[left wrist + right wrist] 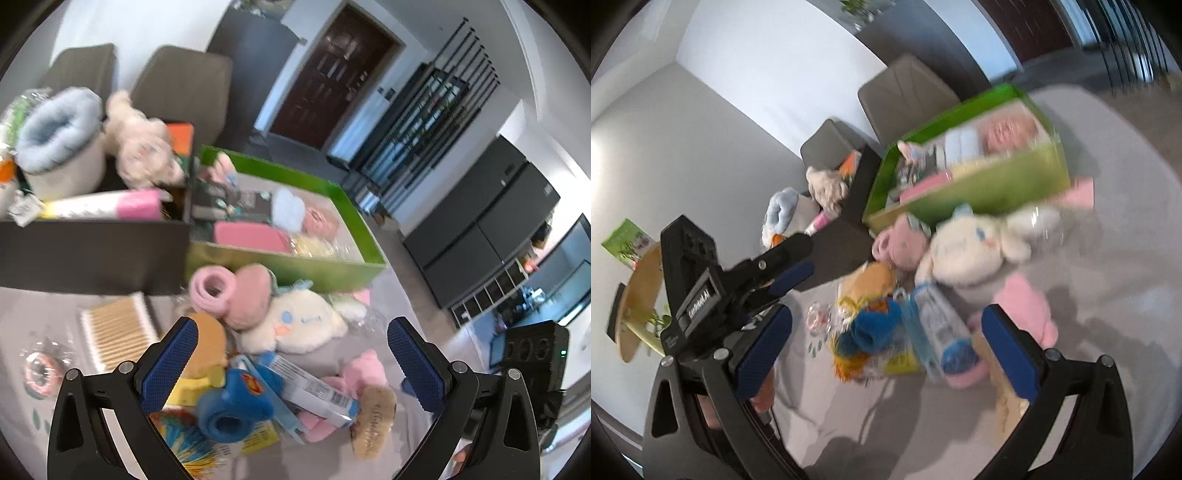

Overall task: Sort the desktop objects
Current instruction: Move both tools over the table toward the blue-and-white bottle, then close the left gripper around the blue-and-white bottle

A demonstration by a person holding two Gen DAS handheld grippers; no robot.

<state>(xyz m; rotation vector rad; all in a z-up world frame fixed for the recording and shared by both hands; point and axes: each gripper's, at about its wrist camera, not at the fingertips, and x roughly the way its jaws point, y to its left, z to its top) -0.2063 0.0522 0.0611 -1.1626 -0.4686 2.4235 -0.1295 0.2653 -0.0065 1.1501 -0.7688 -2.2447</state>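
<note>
Hovered with both sets of fingers spread apart and empty, left gripper above the toy pile, green box at twelve o'clock, probably choosing the next pick.

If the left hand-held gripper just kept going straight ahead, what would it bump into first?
Probably the blue tape dispenser in the toy pile, lying between the open fingers of the left hand-held gripper. Depth is hard to judge; the barcoded tube lies right beside it.

Plush toys and trinkets lie heaped before the green box.
</note>
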